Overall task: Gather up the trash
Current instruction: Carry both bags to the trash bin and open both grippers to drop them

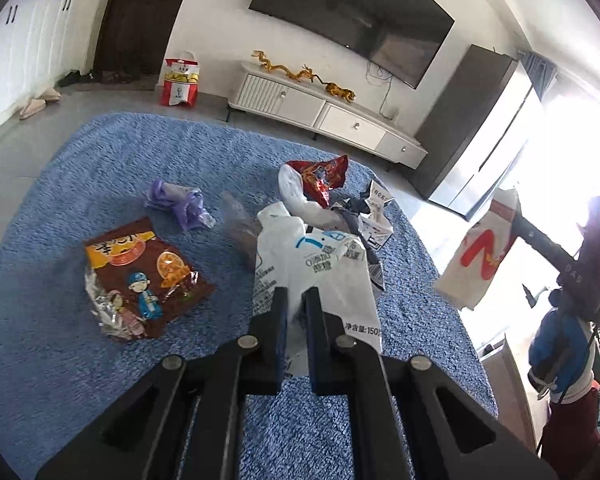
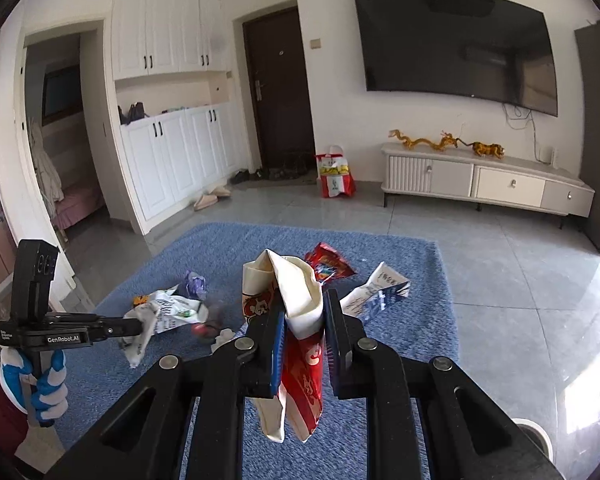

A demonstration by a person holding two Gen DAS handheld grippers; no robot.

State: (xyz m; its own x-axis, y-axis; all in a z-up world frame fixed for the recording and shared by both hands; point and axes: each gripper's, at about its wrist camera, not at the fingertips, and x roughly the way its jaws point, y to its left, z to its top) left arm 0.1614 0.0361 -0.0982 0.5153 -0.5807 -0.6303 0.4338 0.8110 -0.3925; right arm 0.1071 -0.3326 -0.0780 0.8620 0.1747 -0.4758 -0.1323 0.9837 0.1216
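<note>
My left gripper [image 1: 296,296] is shut on a white plastic bag with blue print [image 1: 312,264], held above the blue rug [image 1: 100,152]; it also shows in the right wrist view [image 2: 164,312], at the left gripper's tip [image 2: 140,326]. My right gripper [image 2: 304,304] is shut on a red-and-white paper bag [image 2: 300,300], lifted off the rug; it also shows in the left wrist view [image 1: 480,256]. On the rug lie a brown snack packet [image 1: 140,276], a crumpled purple wrapper [image 1: 180,202], a red snack packet [image 1: 320,178] and white printed paper [image 1: 380,208].
A white TV cabinet [image 2: 484,180] with gold dragon figures stands by the wall under a TV [image 2: 456,44]. A red-and-white carrier bag [image 2: 335,178] stands on the tiled floor by the dark door [image 2: 280,92]. Slippers [image 2: 212,198] lie near white cupboards.
</note>
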